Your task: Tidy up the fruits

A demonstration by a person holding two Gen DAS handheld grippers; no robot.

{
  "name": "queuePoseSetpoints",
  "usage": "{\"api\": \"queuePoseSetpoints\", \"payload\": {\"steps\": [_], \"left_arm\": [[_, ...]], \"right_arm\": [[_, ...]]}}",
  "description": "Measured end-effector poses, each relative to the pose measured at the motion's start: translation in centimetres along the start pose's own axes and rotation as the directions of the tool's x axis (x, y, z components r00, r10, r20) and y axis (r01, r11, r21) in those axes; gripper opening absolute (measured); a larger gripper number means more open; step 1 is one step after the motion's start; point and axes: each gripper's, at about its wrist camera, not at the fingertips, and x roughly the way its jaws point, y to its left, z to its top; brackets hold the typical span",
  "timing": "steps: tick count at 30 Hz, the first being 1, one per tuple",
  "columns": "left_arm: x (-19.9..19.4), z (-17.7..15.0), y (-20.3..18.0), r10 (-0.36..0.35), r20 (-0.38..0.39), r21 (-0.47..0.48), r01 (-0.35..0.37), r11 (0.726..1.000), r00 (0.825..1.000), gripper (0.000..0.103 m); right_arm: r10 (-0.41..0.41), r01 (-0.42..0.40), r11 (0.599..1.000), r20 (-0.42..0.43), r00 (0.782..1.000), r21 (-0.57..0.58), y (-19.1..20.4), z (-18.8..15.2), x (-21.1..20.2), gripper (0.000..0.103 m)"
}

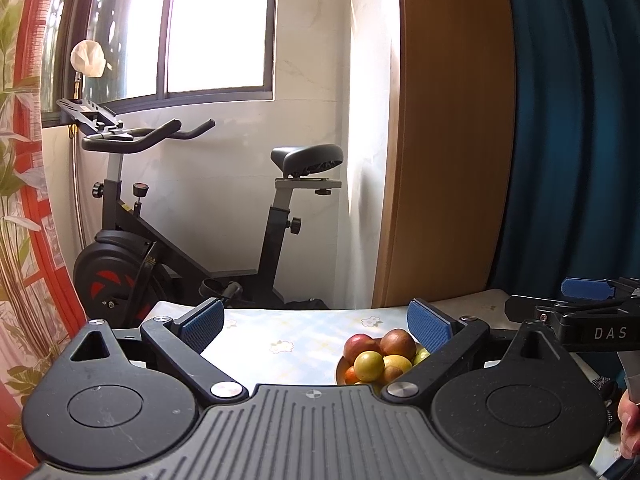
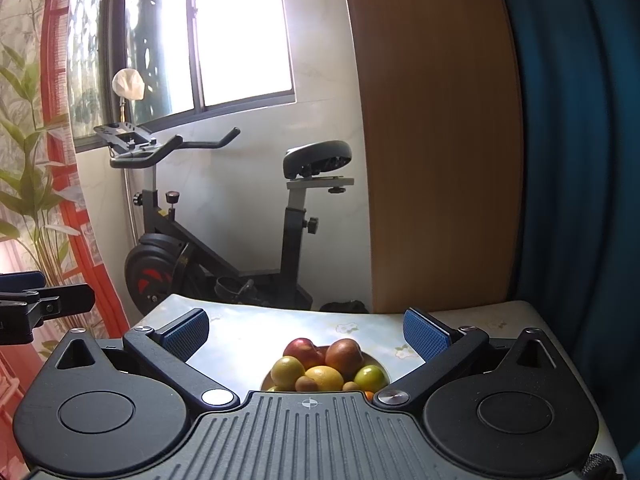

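Observation:
A bowl (image 1: 340,372) (image 2: 382,366) piled with fruit sits on the table (image 1: 280,340) (image 2: 240,328). The pile holds red apples (image 1: 398,343) (image 2: 303,351), a yellow lemon (image 2: 325,378), green-yellow fruits (image 1: 369,366) (image 2: 370,377), small brown kiwis (image 2: 306,383) and an orange one (image 1: 351,375). My left gripper (image 1: 318,326) is open above the near table, the bowl just inside its right finger. My right gripper (image 2: 306,332) is open too, held over the bowl with nothing between its fingers. The right gripper's body (image 1: 580,320) shows at the right edge of the left wrist view.
An exercise bike (image 1: 192,240) (image 2: 224,232) stands beyond the table's far edge under a window. A wooden panel (image 1: 448,140) (image 2: 436,140) and blue curtain (image 1: 576,120) (image 2: 580,140) rise at the back right. A red patterned curtain (image 1: 24,200) hangs left. A hand (image 1: 630,424) shows at lower right.

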Motion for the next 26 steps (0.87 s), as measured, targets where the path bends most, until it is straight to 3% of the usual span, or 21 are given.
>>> {"api": "queuePoseSetpoints", "payload": {"steps": [26], "left_arm": [[0.05,-0.15,0.21,-0.008,0.0,-0.004,0.008,1.0,1.0,0.1]], "right_arm": [[0.007,-0.007,1.0,-0.003,1.0,-0.001,-0.08,-0.09,0.22,0.103]]}}
